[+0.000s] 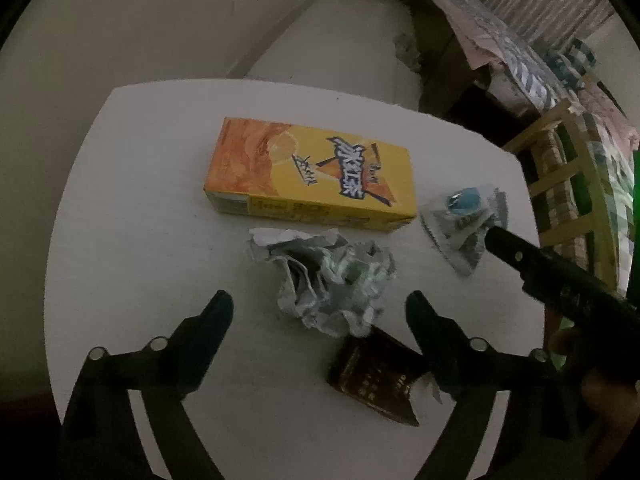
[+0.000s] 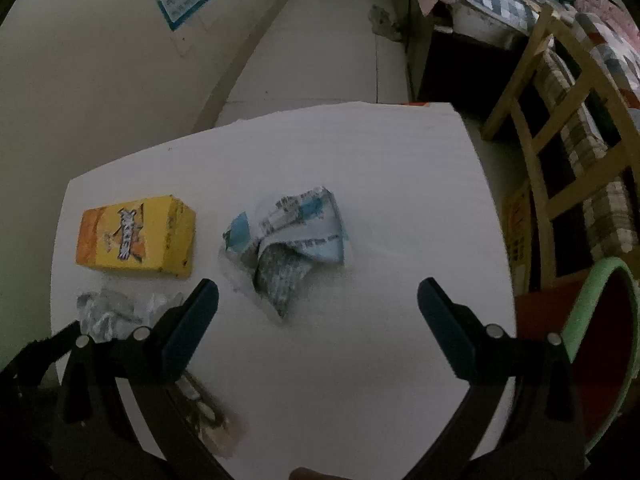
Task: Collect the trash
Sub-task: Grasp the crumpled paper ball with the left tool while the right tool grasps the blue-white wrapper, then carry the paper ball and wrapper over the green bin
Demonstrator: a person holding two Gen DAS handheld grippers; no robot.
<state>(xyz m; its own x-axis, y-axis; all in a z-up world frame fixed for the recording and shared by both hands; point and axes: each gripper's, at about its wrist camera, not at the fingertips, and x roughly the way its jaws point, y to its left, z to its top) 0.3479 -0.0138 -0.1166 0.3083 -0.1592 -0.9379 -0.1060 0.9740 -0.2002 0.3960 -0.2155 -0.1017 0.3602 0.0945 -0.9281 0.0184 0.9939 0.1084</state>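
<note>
Four pieces of trash are seen on the white table (image 1: pixel 132 208): a yellow drink carton (image 1: pixel 308 174), a crumpled paper ball (image 1: pixel 328 280), a dark brown wrapper (image 1: pixel 372 380) and a blue-and-white plastic packet (image 2: pixel 286 242).

The left gripper (image 1: pixel 320 312) is held above the paper ball with its jaws apart; the ball is partly between the fingers, but it is not pressed by them. The right gripper (image 2: pixel 318 300) is opened wide over the plastic packet, and nothing is held in it.

The paper ball is judged to be very light and soft, so it can be taken across its thickest middle part and will be squeezed smaller by the grip. The packet is thin, probably slippery and flat on the table; a raised fold near its centre is the best place to take hold. The carton is stiff, and it cannot be told if it is empty. It should be gripped across its narrow sides.

A round bin with a green rim (image 2: pixel 596 312) is seen beside the table, at the right edge of the right view. What is inside it cannot be seen.
</note>
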